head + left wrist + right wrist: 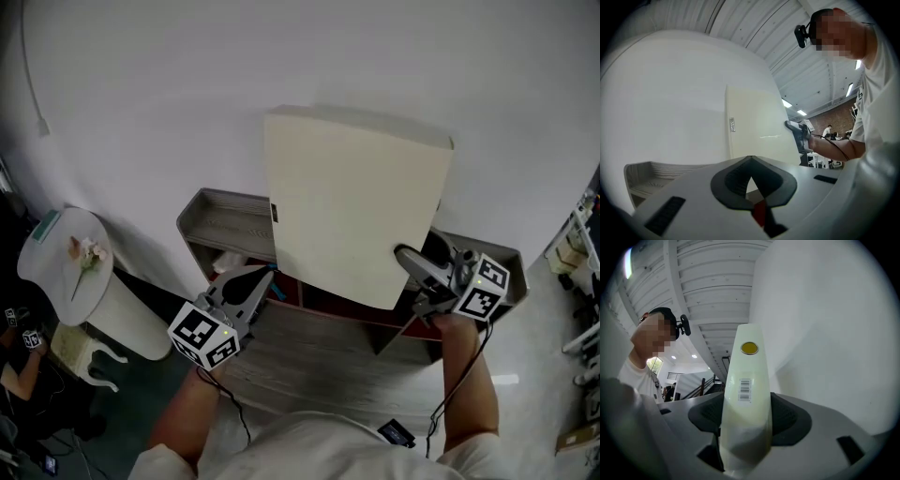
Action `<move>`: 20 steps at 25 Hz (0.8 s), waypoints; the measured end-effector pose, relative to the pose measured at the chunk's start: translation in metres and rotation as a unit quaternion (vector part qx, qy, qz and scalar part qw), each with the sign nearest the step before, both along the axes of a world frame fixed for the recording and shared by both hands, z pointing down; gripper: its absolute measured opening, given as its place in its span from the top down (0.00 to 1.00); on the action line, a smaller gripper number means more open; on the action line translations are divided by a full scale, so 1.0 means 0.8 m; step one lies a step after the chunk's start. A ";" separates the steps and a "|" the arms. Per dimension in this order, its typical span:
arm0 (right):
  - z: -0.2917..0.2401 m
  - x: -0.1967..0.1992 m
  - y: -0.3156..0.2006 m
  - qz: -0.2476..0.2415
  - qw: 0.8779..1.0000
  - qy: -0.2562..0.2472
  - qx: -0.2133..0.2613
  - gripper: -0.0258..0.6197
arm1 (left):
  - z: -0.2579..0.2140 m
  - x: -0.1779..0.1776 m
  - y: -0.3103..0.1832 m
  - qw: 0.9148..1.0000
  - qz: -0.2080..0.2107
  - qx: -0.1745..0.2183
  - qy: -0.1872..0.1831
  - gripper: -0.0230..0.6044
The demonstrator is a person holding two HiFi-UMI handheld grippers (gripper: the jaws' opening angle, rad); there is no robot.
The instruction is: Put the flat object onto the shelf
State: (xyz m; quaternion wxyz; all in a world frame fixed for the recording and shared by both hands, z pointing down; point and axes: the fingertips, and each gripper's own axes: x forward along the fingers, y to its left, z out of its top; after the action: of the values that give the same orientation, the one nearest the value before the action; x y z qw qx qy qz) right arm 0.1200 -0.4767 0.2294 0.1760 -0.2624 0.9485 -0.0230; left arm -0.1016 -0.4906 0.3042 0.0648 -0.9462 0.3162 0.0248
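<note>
White side table [58,274]: being left well apart at the far left, outside the work.
Left gripper [261,277]: being held with jaws pressed together on nothing, just beside the flat object's lower left corner, probably being kept ready to steady it.
Grey shelf [216,217]: being partly hidden by the flat object raised over it.
Flat object [352,202]: cream, being held upright and slightly tilted above the shelf, apparently not yet being set down.
Right gripper [407,261]: being clamped on the flat object's lower right edge, so its weight is being borne from one side.
</note>
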 end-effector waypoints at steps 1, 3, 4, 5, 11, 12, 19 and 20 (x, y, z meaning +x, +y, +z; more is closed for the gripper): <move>-0.002 -0.001 -0.006 0.002 1.000 0.003 0.004 0.51 | 0.000 0.000 -0.005 1.000 0.002 0.000 0.000 0.94; -0.006 0.000 -0.018 0.006 1.000 0.003 0.009 0.51 | -0.001 -0.001 -0.016 1.000 0.004 -0.001 -0.001 0.94; -0.008 0.000 -0.024 0.008 1.000 0.002 0.011 0.51 | -0.001 -0.001 -0.021 1.000 0.005 0.001 0.000 0.94; -0.008 0.001 -0.031 0.010 1.000 0.002 0.012 0.51 | -0.001 -0.001 -0.026 1.000 0.007 0.002 0.000 0.94; 0.000 0.006 -0.074 0.015 1.000 0.011 0.018 0.51 | 0.006 0.005 -0.062 1.000 0.013 -0.004 0.001 0.94; 0.002 0.007 -0.081 0.015 1.000 0.013 0.018 0.51 | 0.007 0.006 -0.068 1.000 0.015 -0.005 0.001 0.94; 0.014 0.017 -0.097 0.004 1.000 0.003 0.021 0.51 | 0.019 0.022 -0.081 1.000 0.026 -0.011 0.000 0.94; 0.016 0.018 -0.098 0.003 1.000 0.001 0.022 0.51 | 0.021 0.023 -0.084 1.000 0.027 -0.014 0.001 0.94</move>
State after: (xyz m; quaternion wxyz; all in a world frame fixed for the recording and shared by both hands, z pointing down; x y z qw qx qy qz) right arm 0.1345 -0.5551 0.2421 0.1804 -0.2609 0.9483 -0.0012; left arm -0.0828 -0.5578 0.3212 0.0504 -0.9550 0.2913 0.0226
